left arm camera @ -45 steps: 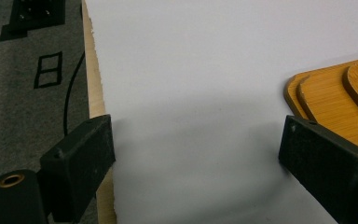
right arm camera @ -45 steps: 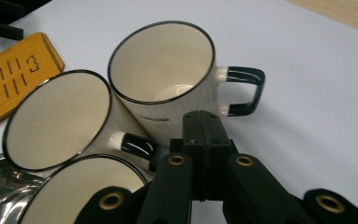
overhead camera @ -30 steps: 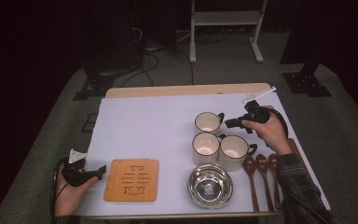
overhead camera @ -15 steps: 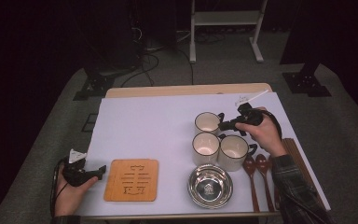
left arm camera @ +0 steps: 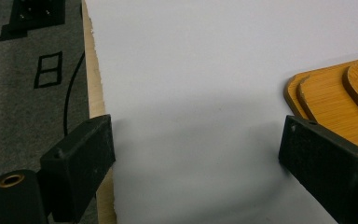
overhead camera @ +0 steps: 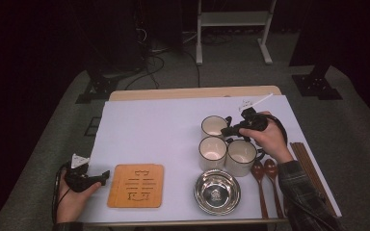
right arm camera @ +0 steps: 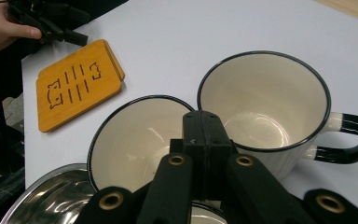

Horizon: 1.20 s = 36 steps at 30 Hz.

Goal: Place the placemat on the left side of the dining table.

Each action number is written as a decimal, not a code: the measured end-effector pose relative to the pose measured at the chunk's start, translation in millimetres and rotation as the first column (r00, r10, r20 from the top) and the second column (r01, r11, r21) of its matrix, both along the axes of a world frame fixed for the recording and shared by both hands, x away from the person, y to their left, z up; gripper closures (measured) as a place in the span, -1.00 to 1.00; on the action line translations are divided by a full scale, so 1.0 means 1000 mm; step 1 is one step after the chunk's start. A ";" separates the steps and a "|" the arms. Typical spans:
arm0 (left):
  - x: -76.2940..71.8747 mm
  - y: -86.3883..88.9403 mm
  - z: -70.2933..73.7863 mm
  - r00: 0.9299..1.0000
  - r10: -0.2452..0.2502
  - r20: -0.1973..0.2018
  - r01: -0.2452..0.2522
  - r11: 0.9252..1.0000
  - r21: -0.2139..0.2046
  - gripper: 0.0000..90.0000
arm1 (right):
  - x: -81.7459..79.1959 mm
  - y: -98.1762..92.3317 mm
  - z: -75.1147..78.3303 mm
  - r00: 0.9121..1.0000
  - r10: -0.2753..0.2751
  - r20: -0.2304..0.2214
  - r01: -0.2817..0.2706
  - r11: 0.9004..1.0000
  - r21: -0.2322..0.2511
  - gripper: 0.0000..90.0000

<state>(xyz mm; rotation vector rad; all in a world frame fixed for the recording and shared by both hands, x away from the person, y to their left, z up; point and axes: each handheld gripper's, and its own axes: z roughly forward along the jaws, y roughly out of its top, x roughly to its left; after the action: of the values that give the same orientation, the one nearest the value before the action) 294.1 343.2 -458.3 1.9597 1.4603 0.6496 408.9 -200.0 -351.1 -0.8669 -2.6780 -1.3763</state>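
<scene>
right fingers (right arm camera: 204, 133) pressed together, empty, hovering over cluster of three mugs, tip above seam between far mug (overhead camera: 214, 126) and near-left mug (overhead camera: 212, 147). left fingers (left arm camera: 81, 156) spread, empty, resting on bench (overhead camera: 154, 125) just left of bamboo trivet (overhead camera: 137, 185). risk: shut tip dropping onto rim, tipping or shoving mug into neighbours, into steel bowl (overhead camera: 217, 191) just in front; handle snag.

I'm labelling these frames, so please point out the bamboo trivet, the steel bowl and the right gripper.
bamboo trivet (overhead camera: 136, 185), high view, on its slotted middle.
steel bowl (overhead camera: 217, 191), high view, on its shiny inner floor.
right gripper (right arm camera: 204, 128), right gripper view, on the tips of its closed jaws.
</scene>
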 end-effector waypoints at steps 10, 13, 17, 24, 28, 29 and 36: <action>0.000 0.000 0.000 1.000 0.001 0.001 -0.001 1.000 -0.001 -0.79 | -0.003 0.010 -0.001 1.000 0.020 -0.004 -0.020 1.000 0.007 0.99; 0.000 0.000 0.000 1.000 0.001 0.001 -0.001 1.000 -0.002 -0.79 | -0.004 0.013 -0.001 1.000 0.029 0.000 -0.029 1.000 0.010 0.99; 0.000 0.000 0.000 1.000 0.001 0.001 -0.001 1.000 -0.002 -0.79 | -0.006 0.016 0.000 0.999 0.038 -0.002 -0.038 0.999 0.006 0.98; 0.000 0.000 0.000 1.000 0.002 0.001 -0.002 1.000 -0.002 -0.79 | -0.008 0.022 0.000 0.998 0.062 -0.009 -0.062 0.998 0.019 0.98; 0.000 0.000 0.000 1.000 0.003 0.000 -0.003 1.000 -0.003 -0.79 | -0.009 0.026 0.000 0.997 0.076 -0.011 -0.076 0.997 0.021 0.98; 0.000 0.000 0.000 1.000 0.003 0.000 -0.003 1.000 -0.003 -0.79 | -0.009 0.026 0.000 0.997 0.076 -0.011 -0.076 0.997 0.021 0.98; 0.000 0.000 0.000 1.000 0.002 0.001 -0.002 1.000 -0.001 -0.79 | -0.013 0.035 -0.001 0.995 0.104 -0.012 -0.103 0.994 0.027 0.99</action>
<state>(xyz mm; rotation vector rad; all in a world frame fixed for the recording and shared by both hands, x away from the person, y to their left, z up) 294.2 343.0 -458.4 1.9570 1.4624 0.6502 396.3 -164.8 -351.6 -0.7212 -2.6468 -1.3755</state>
